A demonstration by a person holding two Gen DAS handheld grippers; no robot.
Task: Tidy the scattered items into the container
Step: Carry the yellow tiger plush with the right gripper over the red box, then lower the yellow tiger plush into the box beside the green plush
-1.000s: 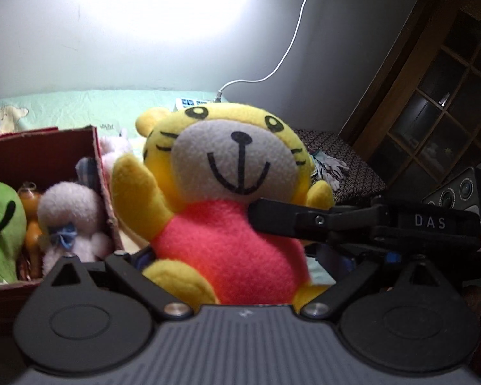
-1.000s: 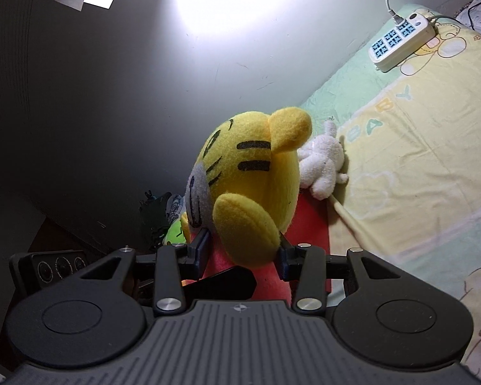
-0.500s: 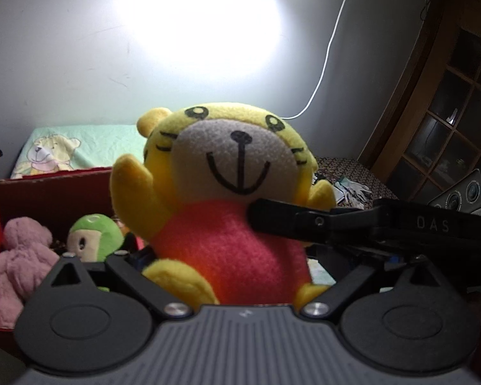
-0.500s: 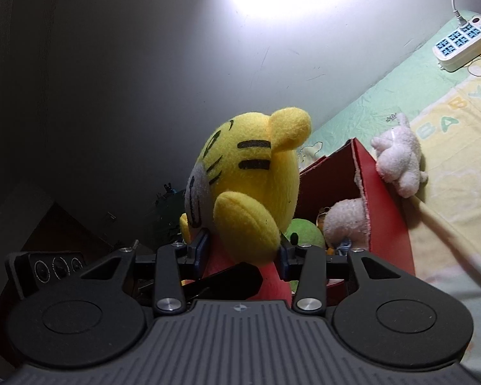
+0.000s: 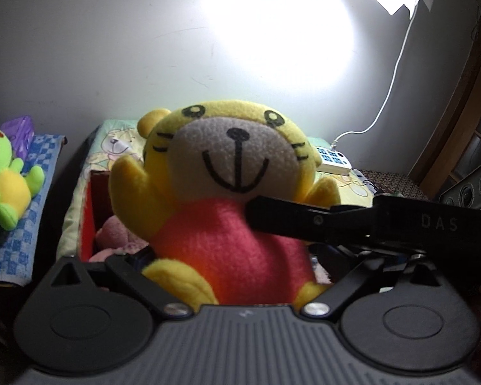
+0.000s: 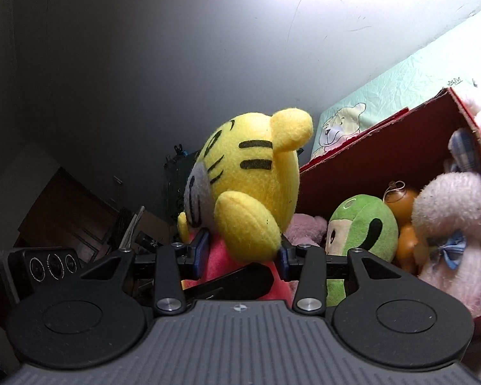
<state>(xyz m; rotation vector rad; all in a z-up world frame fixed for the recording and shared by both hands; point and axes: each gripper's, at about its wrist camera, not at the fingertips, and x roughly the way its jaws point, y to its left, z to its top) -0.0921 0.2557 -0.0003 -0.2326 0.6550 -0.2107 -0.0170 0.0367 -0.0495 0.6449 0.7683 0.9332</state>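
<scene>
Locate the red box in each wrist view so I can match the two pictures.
Left wrist: the red box sits lower left, mostly hidden behind the yellow tiger plush.
Right wrist: the red box fills the right side, open, with soft toys inside.
Shared landmark: the tiger plush, centre in both.
</scene>
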